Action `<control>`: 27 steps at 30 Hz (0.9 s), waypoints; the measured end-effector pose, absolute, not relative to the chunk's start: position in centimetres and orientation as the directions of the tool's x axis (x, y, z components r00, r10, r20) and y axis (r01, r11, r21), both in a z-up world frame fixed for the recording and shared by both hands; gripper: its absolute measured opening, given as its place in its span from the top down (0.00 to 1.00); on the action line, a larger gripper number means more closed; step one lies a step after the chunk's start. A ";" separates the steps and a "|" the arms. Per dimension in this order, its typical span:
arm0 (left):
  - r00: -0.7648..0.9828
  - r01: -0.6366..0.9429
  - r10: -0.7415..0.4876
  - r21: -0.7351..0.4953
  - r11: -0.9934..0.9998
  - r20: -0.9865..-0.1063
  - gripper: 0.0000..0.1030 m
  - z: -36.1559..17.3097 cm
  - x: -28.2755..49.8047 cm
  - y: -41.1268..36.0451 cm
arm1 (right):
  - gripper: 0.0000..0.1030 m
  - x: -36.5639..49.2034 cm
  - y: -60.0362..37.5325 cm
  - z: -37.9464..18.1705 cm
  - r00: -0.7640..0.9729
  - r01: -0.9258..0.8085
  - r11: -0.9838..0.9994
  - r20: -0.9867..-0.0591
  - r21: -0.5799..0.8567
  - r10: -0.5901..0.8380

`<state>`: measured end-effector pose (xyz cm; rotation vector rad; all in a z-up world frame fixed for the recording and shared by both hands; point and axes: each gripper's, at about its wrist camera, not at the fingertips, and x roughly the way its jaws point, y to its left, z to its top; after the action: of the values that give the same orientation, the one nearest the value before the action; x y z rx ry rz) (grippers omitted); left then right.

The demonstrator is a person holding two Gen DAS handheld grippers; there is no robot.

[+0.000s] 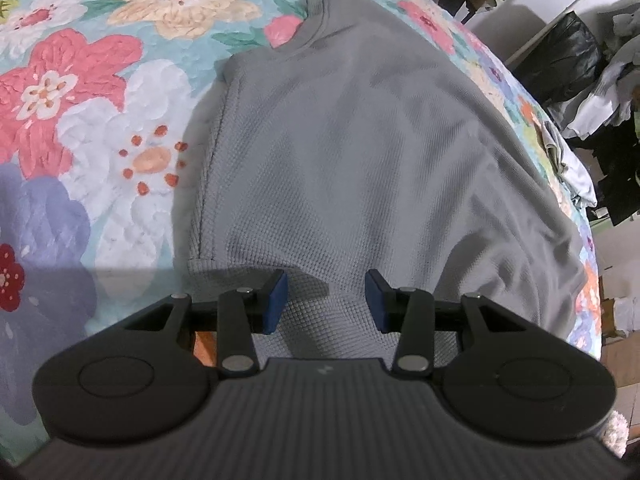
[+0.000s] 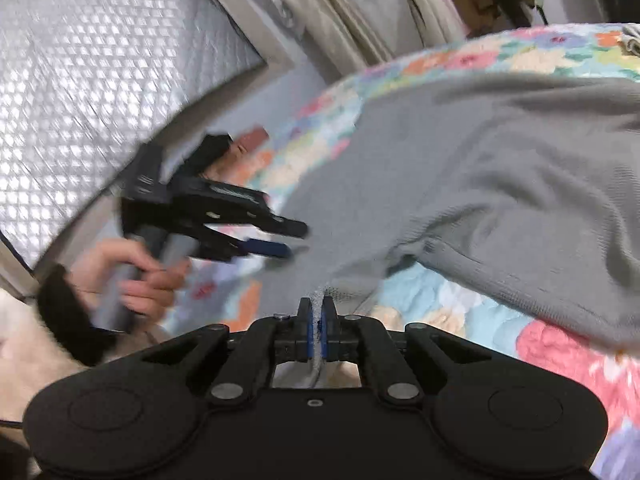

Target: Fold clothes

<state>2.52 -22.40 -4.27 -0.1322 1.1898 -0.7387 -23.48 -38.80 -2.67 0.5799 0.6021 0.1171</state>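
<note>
A grey waffle-knit shirt [image 1: 360,152] lies spread on a flower-patterned bedspread [image 1: 80,100], its neckline at the far end. My left gripper [image 1: 326,300] hovers open over the shirt's near hem, blue pads apart, nothing between them. In the right wrist view the same grey shirt [image 2: 480,168] is lifted and creased at one edge. My right gripper [image 2: 317,312] is shut on that edge, a strip of fabric pinched between the blue pads. The left gripper [image 2: 276,236] shows there too, held in a person's hand [image 2: 136,268], open beside the shirt.
Piles of clothes and a black bag [image 1: 564,56] sit beyond the bed's right edge. A quilted silver panel [image 2: 92,80] and curtains stand past the bed in the right wrist view. The bedspread [image 2: 560,344] lies bare left of the shirt.
</note>
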 end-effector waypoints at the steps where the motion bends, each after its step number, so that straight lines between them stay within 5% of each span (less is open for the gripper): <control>1: 0.169 0.458 -0.590 -0.467 0.757 -0.790 0.60 -4.2 2.4 -22.5 | 0.94 -23.9 -38.3 -2.6 0.823 0.051 0.831 -0.495 0.554 0.280; 7: 0.168 0.525 -0.601 -0.445 0.725 -0.781 0.60 -3.7 1.4 -23.6 | 0.94 -22.1 -35.8 -6.4 0.650 0.029 0.777 -0.603 0.628 0.463; 12: 0.162 0.595 -0.618 -0.423 0.684 -0.770 0.60 -3.2 0.4 -24.7 | 0.88 -23.4 -39.1 -4.5 0.684 0.112 0.813 -0.637 0.572 0.354; 14: 0.155 0.646 -0.635 -0.409 0.645 -0.757 0.58 -2.7 -0.6 -25.6 | 0.77 -23.9 -40.4 -3.7 0.698 0.147 0.825 -0.649 0.545 0.304; 16: 0.144 0.698 -0.648 -0.387 0.602 -0.748 0.48 -2.2 -2.0 -26.7 | 0.58 -25.5 -42.6 -2.0 0.707 0.225 0.866 -0.687 0.446 0.169; 18: 0.130 0.742 -0.657 -0.367 0.561 -0.742 0.34 -1.9 -3.4 -27.7 | 0.52 -27.2 -44.9 -0.3 0.704 0.310 0.891 -0.710 0.332 0.020; 19: 0.120 0.760 -0.660 -0.360 0.542 -0.741 0.27 -1.8 -4.0 -28.3 | 0.51 -28.1 -46.1 0.3 0.685 0.352 0.895 -0.727 0.273 -0.048; 22: 0.079 0.810 -0.659 -0.338 0.480 -0.748 0.27 -2.2 -5.9 -30.1 | 0.48 -29.6 -49.2 1.3 0.587 0.419 0.903 -0.787 0.097 -0.188; 25: 0.032 0.855 -0.633 -0.306 0.418 -0.773 0.24 -3.0 -7.9 -31.8 | 0.44 -29.3 -51.1 0.4 0.488 0.403 0.915 -0.846 0.002 -0.213; 27: 0.032 0.886 -0.591 -0.252 0.390 -0.806 0.12 -3.9 -9.3 -33.0 | 0.44 -28.8 -51.8 -0.7 0.427 0.389 0.921 -0.884 -0.010 -0.190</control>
<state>-9.26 -32.97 -3.88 0.3613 1.0103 -1.1756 -28.77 -51.85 -0.70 0.2076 1.0711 -0.3645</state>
